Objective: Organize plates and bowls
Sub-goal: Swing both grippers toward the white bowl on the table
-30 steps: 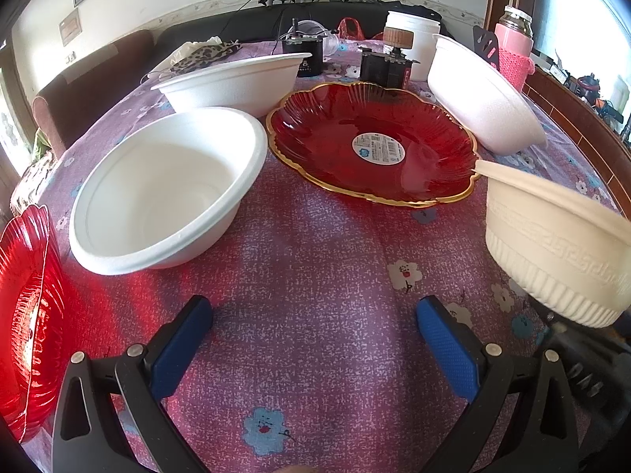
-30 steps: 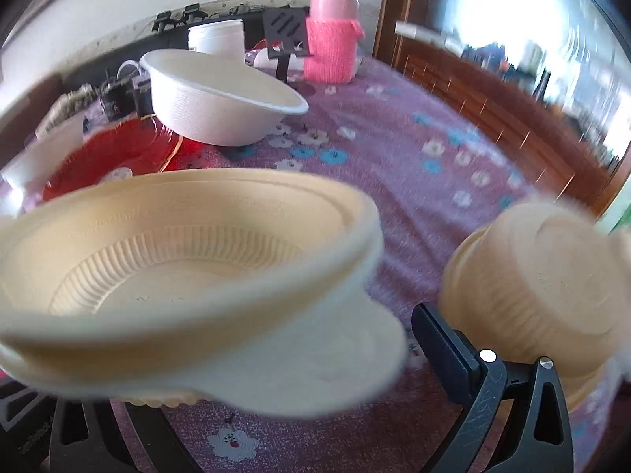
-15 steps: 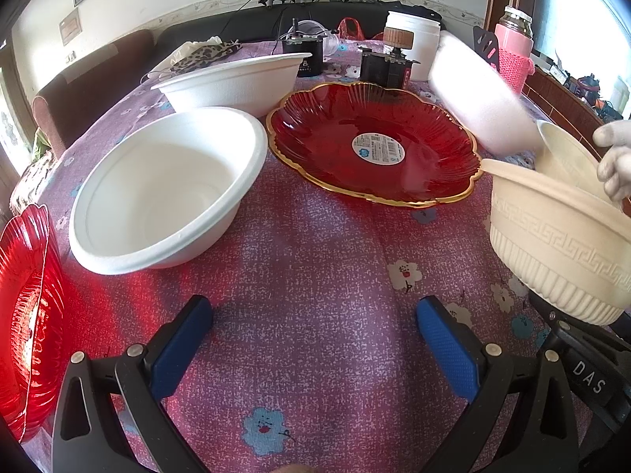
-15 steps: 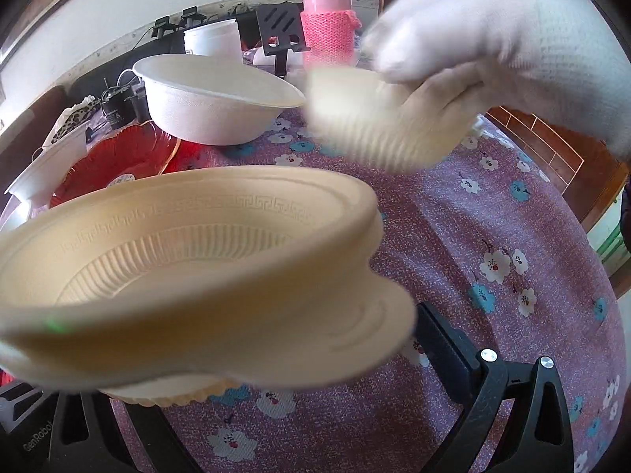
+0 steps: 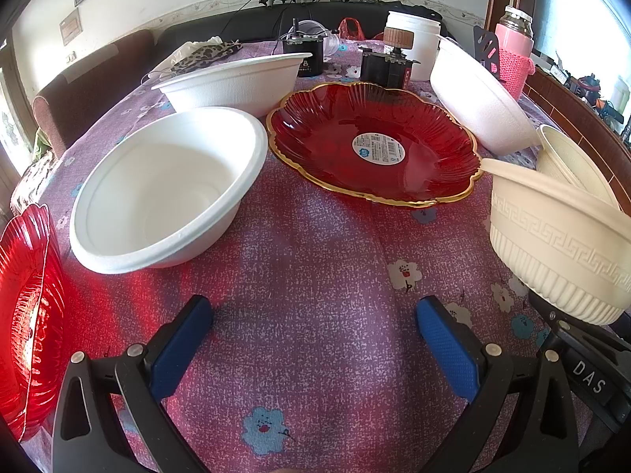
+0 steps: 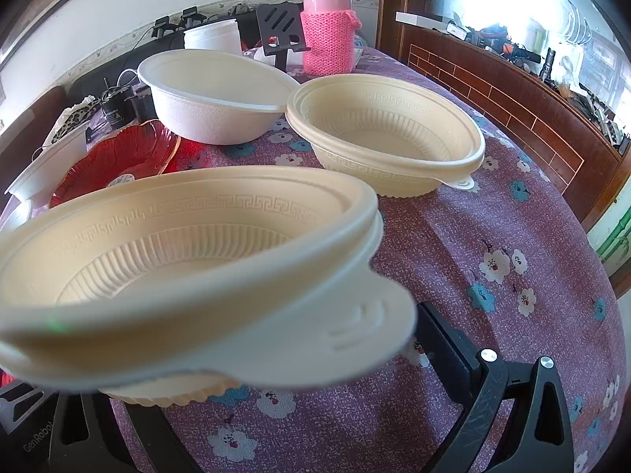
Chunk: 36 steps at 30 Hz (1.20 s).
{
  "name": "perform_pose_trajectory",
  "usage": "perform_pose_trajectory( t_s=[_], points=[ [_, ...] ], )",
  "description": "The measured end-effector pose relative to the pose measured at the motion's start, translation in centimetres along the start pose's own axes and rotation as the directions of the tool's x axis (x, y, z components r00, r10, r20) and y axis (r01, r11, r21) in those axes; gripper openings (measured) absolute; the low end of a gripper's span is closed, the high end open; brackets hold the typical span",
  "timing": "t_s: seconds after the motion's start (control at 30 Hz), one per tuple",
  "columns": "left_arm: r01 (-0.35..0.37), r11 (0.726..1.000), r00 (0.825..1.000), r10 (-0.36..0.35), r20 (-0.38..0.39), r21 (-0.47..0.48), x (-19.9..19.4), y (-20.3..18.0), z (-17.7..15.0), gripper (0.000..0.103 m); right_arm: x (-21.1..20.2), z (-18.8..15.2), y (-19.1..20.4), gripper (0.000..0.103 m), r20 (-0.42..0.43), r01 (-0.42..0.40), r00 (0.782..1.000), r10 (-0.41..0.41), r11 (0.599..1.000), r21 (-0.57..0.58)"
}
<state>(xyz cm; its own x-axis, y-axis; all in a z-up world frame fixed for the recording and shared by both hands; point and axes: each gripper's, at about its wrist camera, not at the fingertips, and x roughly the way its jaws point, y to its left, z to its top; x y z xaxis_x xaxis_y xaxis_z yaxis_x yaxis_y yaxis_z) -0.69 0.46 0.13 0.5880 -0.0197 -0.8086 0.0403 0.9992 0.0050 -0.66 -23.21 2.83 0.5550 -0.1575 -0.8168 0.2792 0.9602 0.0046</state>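
My right gripper point(image 6: 244, 358) is shut on a cream plastic bowl point(image 6: 177, 260) with a key-pattern rim, gripping it low on its body. The bowl hides the left finger; the right finger point(image 6: 445, 339) shows below the tab. A second cream bowl point(image 6: 386, 134) stands upright on the cloth just beyond it. In the left wrist view the held cream bowl point(image 5: 552, 236) sits at the right edge. My left gripper point(image 5: 315, 339) hangs open over bare cloth. Ahead of it lie a white foam bowl point(image 5: 165, 181) and a gold-rimmed red plate point(image 5: 374, 146).
Two more white foam bowls point(image 5: 236, 79) point(image 5: 477, 98) sit behind. Another red plate point(image 5: 27, 315) lies at the left edge. A pink flask point(image 6: 327, 27), a white jar point(image 5: 414, 47) and small black devices point(image 5: 386, 67) crowd the table's far end. A wooden ledge point(image 6: 512, 90) runs along the right.
A gloved hand brought a second cream bowl in from the right, turned it upright and set it on the table, then left the view. My left gripper has stayed put.
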Motion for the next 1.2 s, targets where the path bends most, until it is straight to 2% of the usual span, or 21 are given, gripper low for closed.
perform_pose_trajectory(
  t_s=[0.13, 0.27, 0.57, 0.7, 0.8, 0.97, 1.07, 1.13, 1.2],
  points=[
    [0.007, 1.0, 1.0, -0.007, -0.006, 0.01, 0.0, 0.0, 0.0, 0.103, 0.0, 0.0, 0.0, 0.102, 0.0, 0.002, 1.0, -0.002, 1.0, 0.001],
    [0.029, 0.999, 0.998, -0.027, -0.051, 0.041, -0.5, 0.1, -0.6, 0.103, 0.0, 0.0, -0.1, 0.102, -0.002, -0.006, 1.0, 0.006, 1.0, 0.003],
    [0.028, 0.998, 0.999, -0.025, -0.044, 0.063, -2.0, 0.1, -2.5, 0.103, -1.1, -1.0, -1.0, 0.102, -0.133, -0.113, 0.987, 0.094, 0.983, -0.142],
    [0.102, 0.993, 0.992, -0.096, -0.081, 0.063, -3.4, 1.3, -3.6, 0.103, -2.4, -2.6, -2.3, 0.102, -0.184, -0.146, 0.977, 0.11, 0.97, -0.192],
    [0.163, 0.986, 0.985, -0.162, -0.051, 0.03, -5.9, 3.4, -4.1, 0.103, -3.3, -3.8, -4.4, 0.102, -0.191, -0.15, 0.975, 0.116, 0.973, -0.175],
    [0.227, 0.974, 0.972, -0.228, 0.056, 0.015, -11.1, 7.1, -3.6, 0.103, -6.2, -4.4, -8.1, 0.102, -0.137, -0.163, 0.98, 0.145, 0.977, -0.135],
    [0.236, 0.971, 0.966, -0.231, 0.116, -0.038, -13.8, 10.5, -2.4, 0.103, -9.8, -3.2, -9.4, 0.102, -0.031, -0.192, 0.981, 0.189, 0.975, -0.113],
    [0.242, 0.966, 0.96, -0.224, 0.167, -0.092, -15.5, 13.1, -1.1, 0.103, -12.2, -2.1, -8.4, 0.102, 0.054, -0.22, 0.972, 0.229, 0.967, -0.131],
    [0.227, 0.969, 0.959, -0.204, 0.197, -0.101, -16.5, 14.6, 0.2, 0.103, -14.6, -1.2, -6.8, 0.102, 0.127, -0.278, 0.946, 0.299, 0.948, -0.156]
  ],
)
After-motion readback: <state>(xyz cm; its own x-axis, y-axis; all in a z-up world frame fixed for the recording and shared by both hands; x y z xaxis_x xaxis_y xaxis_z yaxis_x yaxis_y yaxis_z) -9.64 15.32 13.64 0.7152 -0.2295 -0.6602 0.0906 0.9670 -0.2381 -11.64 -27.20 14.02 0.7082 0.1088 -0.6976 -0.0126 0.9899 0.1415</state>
